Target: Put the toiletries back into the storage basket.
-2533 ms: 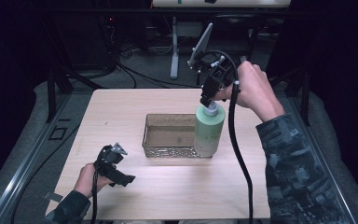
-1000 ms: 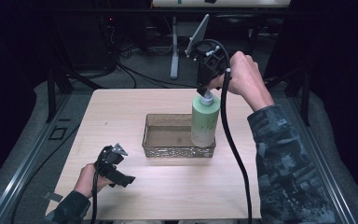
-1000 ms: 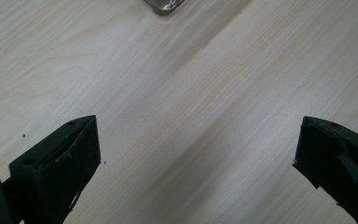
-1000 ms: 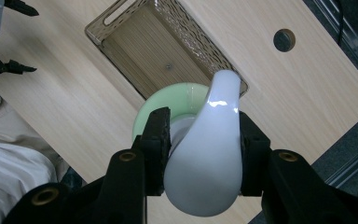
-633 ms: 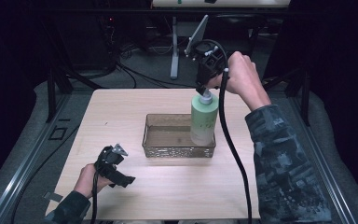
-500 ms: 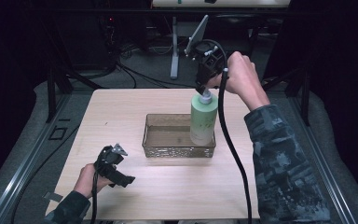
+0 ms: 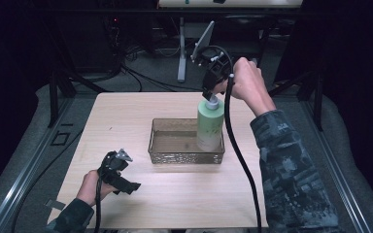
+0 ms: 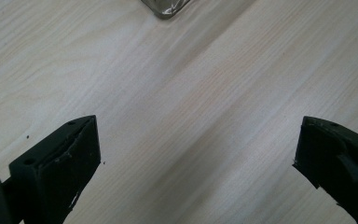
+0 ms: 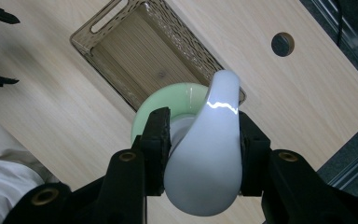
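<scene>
A pale green pump bottle [image 7: 210, 125] stands upright in the right end of a brown perforated basket [image 7: 175, 154] at the table's middle. My right gripper [image 7: 211, 92] is above it, shut on the bottle's white pump head [image 9: 208, 154]; from the right gripper view I look straight down past the pump at the green bottle shoulder [image 9: 177, 98] and the basket [image 9: 121, 42] below. My left gripper [image 7: 133, 186] rests near the table's front left, open, with bare wood between its jaws in the left gripper view [image 8: 198, 154].
The light wooden table [image 7: 126, 116] has room all round the basket. A corner of the basket [image 8: 165, 8] shows at the top of the left gripper view. A cable hole [image 9: 283, 44] pierces the tabletop. Behind the table stand a metal stand [image 7: 181, 53] and cables.
My right gripper has carried the bottle from the basket's near right corner back and down, so it now stands inside the basket. The left gripper has stayed put.
</scene>
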Available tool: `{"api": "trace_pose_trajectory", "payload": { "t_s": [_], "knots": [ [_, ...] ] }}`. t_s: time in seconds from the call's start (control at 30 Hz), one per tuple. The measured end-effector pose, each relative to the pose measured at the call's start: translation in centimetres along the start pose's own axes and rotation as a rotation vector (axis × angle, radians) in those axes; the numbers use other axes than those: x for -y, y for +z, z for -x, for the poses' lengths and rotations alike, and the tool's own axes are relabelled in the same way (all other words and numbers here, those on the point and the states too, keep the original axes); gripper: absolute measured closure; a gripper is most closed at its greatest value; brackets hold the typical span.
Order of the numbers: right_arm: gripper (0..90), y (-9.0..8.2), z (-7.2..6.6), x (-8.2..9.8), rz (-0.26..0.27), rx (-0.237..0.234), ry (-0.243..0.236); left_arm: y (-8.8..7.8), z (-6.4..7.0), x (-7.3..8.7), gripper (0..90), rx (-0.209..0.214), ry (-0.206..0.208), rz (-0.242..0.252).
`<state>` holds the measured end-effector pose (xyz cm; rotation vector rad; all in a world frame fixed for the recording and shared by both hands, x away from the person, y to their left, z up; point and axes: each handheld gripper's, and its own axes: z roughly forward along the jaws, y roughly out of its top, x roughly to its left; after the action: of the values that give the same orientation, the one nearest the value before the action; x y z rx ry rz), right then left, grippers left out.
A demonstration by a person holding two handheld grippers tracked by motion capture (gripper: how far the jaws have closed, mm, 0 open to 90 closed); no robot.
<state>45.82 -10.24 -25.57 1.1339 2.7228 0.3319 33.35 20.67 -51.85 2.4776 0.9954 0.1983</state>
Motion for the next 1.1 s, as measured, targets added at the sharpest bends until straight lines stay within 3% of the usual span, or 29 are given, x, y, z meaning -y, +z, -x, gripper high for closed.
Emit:
{"api": "trace_pose_trajectory", "payload": {
  "t_s": [0.7, 1.1],
  "knots": [
    [62.5, 3.3, 0.4, 0.4, -0.038, -0.013, 0.006, 0.0, 0.0, 0.0, 0.1, 0.003, 0.000, 0.003],
    [62.4, 4.2, 0.8, 1.0, -0.053, -0.020, 0.017, 0.0, 0.0, 0.0, 0.1, 0.006, 0.001, 0.003]
  ]
}}
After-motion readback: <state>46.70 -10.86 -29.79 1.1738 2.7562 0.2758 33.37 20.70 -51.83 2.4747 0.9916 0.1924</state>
